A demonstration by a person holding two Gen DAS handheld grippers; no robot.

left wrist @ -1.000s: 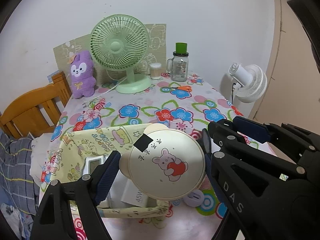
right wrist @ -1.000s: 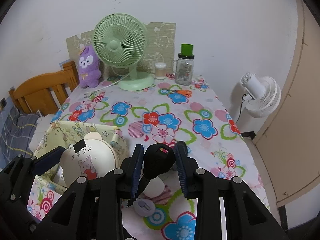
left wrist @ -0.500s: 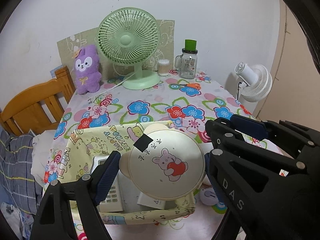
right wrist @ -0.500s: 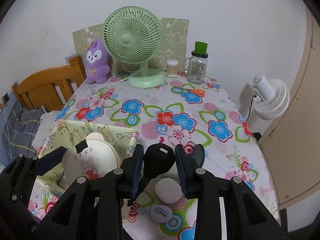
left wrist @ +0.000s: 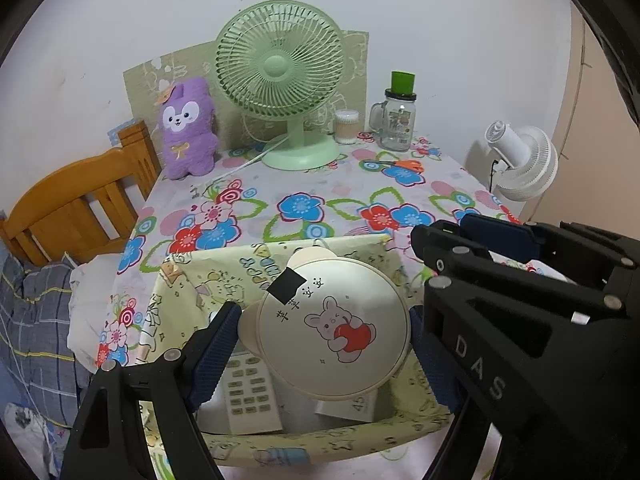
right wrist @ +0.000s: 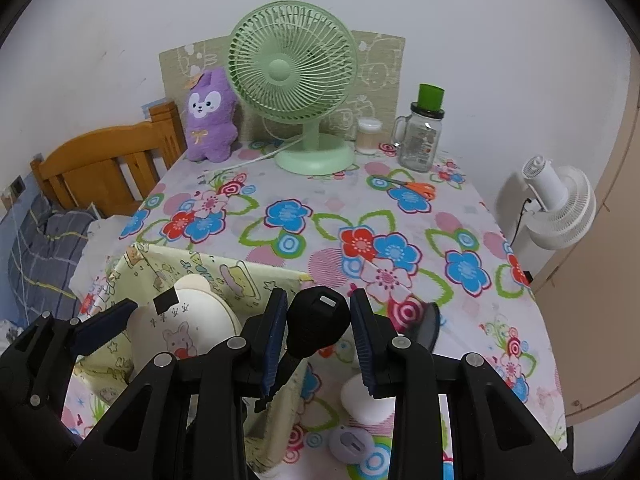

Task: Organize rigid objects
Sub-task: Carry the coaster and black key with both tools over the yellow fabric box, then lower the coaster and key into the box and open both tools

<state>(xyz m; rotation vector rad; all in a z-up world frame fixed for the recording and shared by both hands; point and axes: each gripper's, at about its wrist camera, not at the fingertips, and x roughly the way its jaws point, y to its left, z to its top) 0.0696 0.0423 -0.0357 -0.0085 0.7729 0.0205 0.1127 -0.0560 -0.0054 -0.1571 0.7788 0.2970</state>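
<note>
1. Left hand-held gripper (left wrist: 324,336) is clamping a cream round case (left wrist: 334,330) with its jaws spread wide; compared with a second ago, the case is now sitting over the yellow fabric basket (left wrist: 188,280) rather than at its right edge.
2. Right hand-held gripper (right wrist: 319,330) is gripping a black rounded object (right wrist: 316,320) at a narrow spread; the view is showing more of the tabletop (right wrist: 320,200) than before, and the basket is lying closer beneath it.
3. The case is showing a rabbit hugging a red apple, some printed characters and a black tape square.
4. Inside the basket, a white remote (left wrist: 248,388) is lying half hidden under the case; a white box beside it is mostly covered.
5. The black object's lower part is running down out of sight between the jaws; I cannot tell what it is.
</note>
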